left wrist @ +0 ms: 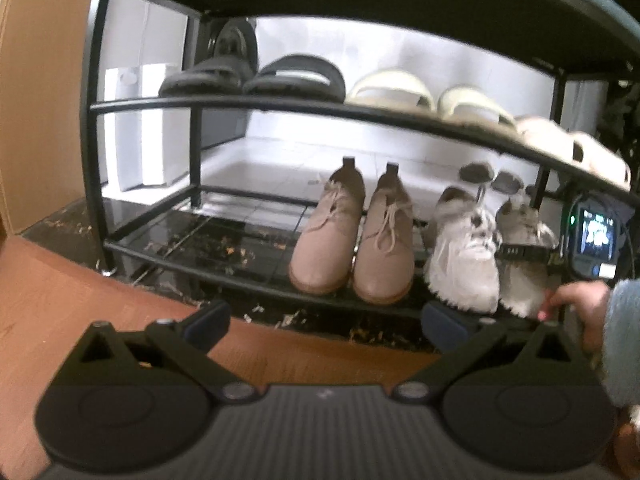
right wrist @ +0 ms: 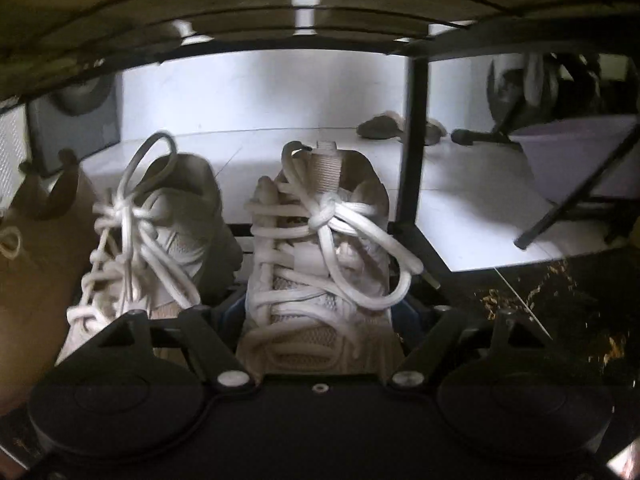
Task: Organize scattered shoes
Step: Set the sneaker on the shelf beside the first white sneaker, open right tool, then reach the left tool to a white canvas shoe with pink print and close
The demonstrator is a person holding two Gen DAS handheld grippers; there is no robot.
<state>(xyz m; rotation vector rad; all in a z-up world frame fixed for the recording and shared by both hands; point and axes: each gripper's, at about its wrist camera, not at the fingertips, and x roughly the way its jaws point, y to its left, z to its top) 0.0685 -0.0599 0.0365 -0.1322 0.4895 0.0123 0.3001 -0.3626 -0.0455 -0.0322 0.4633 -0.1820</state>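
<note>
a black metal shoe rack (left wrist: 256,106) stands on dark speckled floor (left wrist: 60,220). on its lower shelf (left wrist: 224,268), a pair of beige lace-up shoes (left wrist: 352,240) sits beside a pair of white sneakers (left wrist: 464,256), toes toward the front edge. the upper shelf holds 2 dark slippers (left wrist: 256,76), 2 cream slippers (left wrist: 424,94) and 2 fluffy pale ones (left wrist: 568,140) at the far right.

the left gripper (left wrist: 326,320) hangs in front of the rack with its jaws wide and nothing between them.

the right gripper (right wrist: 316,312) reaches into the lower shelf, jaws either side of the right white sneaker (right wrist: 320,264); whether the pads press on its sides i cannot tell. the left white sneaker (right wrist: 152,240) sits just beside it. a hand (left wrist: 584,308) in a fuzzy blue sleeve (left wrist: 624,340) holds this gripper.
</note>
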